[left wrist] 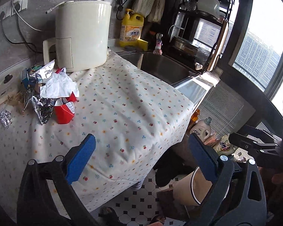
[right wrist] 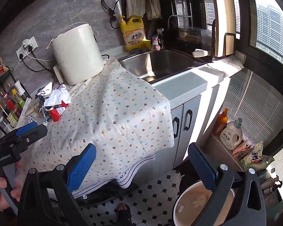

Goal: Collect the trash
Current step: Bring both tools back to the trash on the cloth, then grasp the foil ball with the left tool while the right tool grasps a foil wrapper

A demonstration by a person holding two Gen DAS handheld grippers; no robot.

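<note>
Both grippers, left gripper (left wrist: 141,158) and right gripper (right wrist: 141,167), have black frames, silver screws (blue ribbed pads).

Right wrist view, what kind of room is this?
Most likely a home kitchen: a steel sink set in the counter, a yellow dish soap jug behind it, and a rack of sauce bottles at the left.

One air fryer (left wrist: 81,35) — two detergent bottles (right wrist: 133,33) (right wrist: 231,133).
</note>
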